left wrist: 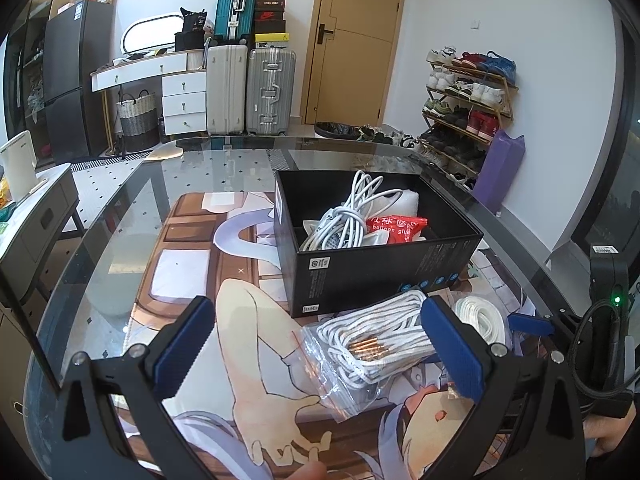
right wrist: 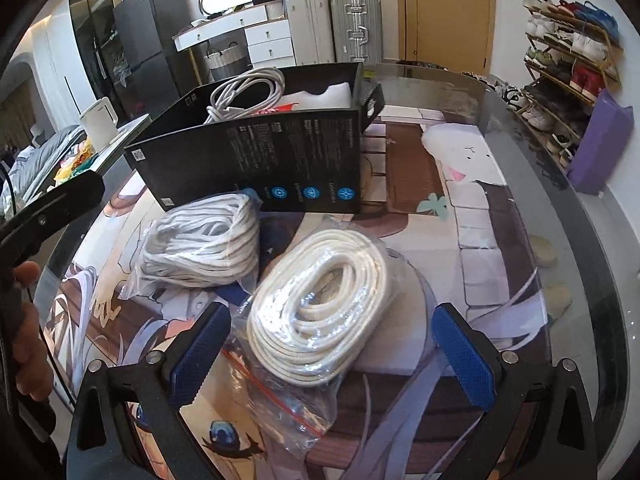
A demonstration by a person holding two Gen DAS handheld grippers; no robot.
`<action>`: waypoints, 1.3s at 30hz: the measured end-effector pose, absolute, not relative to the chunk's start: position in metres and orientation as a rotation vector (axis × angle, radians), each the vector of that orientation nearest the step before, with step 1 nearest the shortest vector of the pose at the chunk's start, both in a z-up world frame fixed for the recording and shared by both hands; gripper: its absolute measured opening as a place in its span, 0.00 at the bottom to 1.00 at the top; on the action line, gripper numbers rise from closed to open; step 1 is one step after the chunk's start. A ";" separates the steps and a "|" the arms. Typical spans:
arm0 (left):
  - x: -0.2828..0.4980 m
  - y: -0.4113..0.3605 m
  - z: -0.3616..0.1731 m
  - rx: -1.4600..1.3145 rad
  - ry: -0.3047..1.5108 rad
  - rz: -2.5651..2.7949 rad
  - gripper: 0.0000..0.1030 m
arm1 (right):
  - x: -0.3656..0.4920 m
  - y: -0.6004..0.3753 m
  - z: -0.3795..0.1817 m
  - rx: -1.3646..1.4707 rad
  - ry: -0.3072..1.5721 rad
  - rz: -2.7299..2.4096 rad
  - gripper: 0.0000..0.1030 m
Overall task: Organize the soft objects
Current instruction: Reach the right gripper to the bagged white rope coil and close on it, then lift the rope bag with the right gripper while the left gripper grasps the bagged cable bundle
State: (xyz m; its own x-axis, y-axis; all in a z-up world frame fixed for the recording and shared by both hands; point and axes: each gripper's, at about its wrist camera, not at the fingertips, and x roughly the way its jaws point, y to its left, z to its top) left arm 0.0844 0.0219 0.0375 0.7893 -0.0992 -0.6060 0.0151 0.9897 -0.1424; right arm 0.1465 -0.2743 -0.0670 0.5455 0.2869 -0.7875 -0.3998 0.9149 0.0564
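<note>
A black box (left wrist: 384,270) stands on the printed mat and holds a coiled white cable (left wrist: 348,216), a red packet (left wrist: 394,226) and a white foam piece (left wrist: 406,200). In front of it lie two clear bags of white rope. My left gripper (left wrist: 320,348) is open, its fingers either side of the bag of rope with copper tips (left wrist: 376,340). My right gripper (right wrist: 332,348) is open around the bag of cream rope coil (right wrist: 324,300). The other bag (right wrist: 204,240) lies left of it, by the box (right wrist: 256,160). The right gripper also shows in the left wrist view (left wrist: 528,322).
The mat covers a round glass table (left wrist: 120,216). A shoe rack (left wrist: 464,112) and purple bag (left wrist: 500,172) stand to the right, suitcases (left wrist: 248,88) and a door behind. A side table with a white kettle (left wrist: 18,168) is at the left.
</note>
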 end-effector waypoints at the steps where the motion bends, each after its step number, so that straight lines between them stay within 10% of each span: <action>1: 0.084 0.021 0.037 -0.131 0.660 -0.063 1.00 | 0.147 -0.273 -0.068 -0.144 0.903 0.406 0.99; 10: 0.085 0.018 0.035 -0.125 0.669 -0.067 1.00 | 0.153 -0.272 -0.073 -0.187 0.884 0.381 0.98; 21: 0.084 0.017 0.034 -0.119 0.674 -0.072 1.00 | 0.151 -0.277 -0.066 -0.153 0.844 0.413 0.45; 39: 0.087 0.008 0.025 -0.086 0.713 -0.091 1.00 | 0.138 -0.277 -0.046 -0.116 0.755 0.478 0.18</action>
